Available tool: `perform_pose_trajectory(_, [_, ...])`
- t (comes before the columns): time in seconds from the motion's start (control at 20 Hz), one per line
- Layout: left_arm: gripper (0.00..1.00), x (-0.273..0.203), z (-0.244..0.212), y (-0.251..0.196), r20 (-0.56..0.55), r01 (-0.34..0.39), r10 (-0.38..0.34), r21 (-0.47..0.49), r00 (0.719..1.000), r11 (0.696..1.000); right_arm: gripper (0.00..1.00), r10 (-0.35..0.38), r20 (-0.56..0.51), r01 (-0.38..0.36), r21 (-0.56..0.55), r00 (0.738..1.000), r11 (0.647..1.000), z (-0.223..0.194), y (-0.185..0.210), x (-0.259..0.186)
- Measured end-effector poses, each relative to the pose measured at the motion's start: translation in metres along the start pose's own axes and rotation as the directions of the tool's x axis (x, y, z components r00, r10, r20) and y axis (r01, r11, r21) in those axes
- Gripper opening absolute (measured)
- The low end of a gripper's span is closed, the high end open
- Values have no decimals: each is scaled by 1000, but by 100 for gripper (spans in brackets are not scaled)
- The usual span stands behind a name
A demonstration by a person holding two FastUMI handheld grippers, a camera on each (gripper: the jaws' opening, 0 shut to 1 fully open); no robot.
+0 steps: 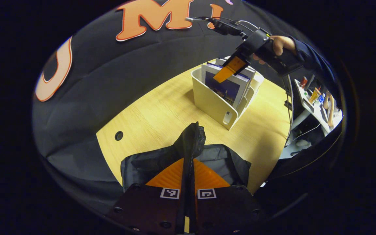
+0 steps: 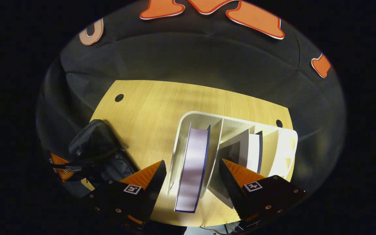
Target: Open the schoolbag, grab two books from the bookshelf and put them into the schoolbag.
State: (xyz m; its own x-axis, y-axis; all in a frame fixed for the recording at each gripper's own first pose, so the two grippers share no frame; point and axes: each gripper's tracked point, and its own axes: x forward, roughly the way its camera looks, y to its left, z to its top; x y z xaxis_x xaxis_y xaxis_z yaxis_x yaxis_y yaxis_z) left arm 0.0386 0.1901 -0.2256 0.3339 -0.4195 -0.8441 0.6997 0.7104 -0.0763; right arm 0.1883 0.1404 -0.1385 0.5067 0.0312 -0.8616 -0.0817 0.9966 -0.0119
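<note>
While the left tongs pinch the black schoolbag's edge, the right tongs spread wide above the white bookshelf's purple-edged book.

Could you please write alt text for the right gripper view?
The right gripper hangs open above a white bookshelf, straddling a book standing in its end slot. The bookshelf sits on a wooden table, with the black schoolbag at left.

No readable words, brands or numbers. Square black-and-white coded markers on left gripper and right gripper, patterns only, no text. Front book cover shows picture; print too small to read.
</note>
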Motion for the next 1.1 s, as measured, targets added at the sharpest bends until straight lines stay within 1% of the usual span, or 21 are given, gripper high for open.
perform_pose_trajectory(0.05, [6,-1,-1,3,2,19,-19,-7,1000,1000,96,-9,-15,9,11,1000,1000,-1,-1,2])
perform_pose_trajectory(0.1, [6,-2,1,6,2,31,-31,-10,1000,999,90,-16,-29,16,15,999,1000,-1,-1,6])
perform_pose_trajectory(0.15, [6,-3,1,6,2,40,-40,-8,999,999,88,-24,-49,25,22,999,999,-4,-2,10])
perform_pose_trajectory(0.2, [6,-2,1,6,0,53,-53,-6,999,999,82,-25,-69,27,27,997,999,-6,-1,13])
perform_pose_trajectory(0.25, [6,-2,1,5,0,67,-67,-6,998,998,79,-30,-90,34,38,995,999,-8,-1,15])
perform_pose_trajectory(0.3, [6,-2,0,3,-1,83,-83,-12,997,996,65,-23,-103,28,43,994,999,-7,2,18])
perform_pose_trajectory(0.35, [6,-1,0,-1,-2,103,-103,-25,995,994,70,-27,-116,33,47,993,998,-9,2,20])
perform_pose_trajectory(0.4, [6,-3,-1,-3,-2,117,-117,-34,993,993,64,-35,-128,42,51,991,998,-10,1,24])
perform_pose_trajectory(0.45, [6,-3,-1,-2,-2,123,-123,-40,992,992,52,-41,-140,49,55,989,997,-13,0,27])
perform_pose_trajectory(0.5, [6,-3,0,0,1,125,-125,-51,992,991,50,-40,-156,51,69,987,996,-16,0,26])
perform_pose_trajectory(0.55, [6,-3,1,1,5,125,-125,-62,992,990,46,-23,-160,38,91,987,995,-16,4,29])
perform_pose_trajectory(0.6, [6,-5,1,1,6,125,-125,-76,992,989,41,-25,-160,41,101,987,994,-17,3,28])
perform_pose_trajectory(0.8, [6,-8,3,7,12,107,-107,-97,994,989,38,2,-145,13,102,989,995,-25,4,17])
perform_pose_trajectory(1.0, [6,-11,0,0,15,102,-101,-105,995,989,37,54,-126,-36,143,991,989,-36,7,-8])
perform_pose_trajectory(1.1, [6,-12,0,0,16,102,-101,-108,995,989,37,59,-110,-43,141,992,989,-43,4,-22])
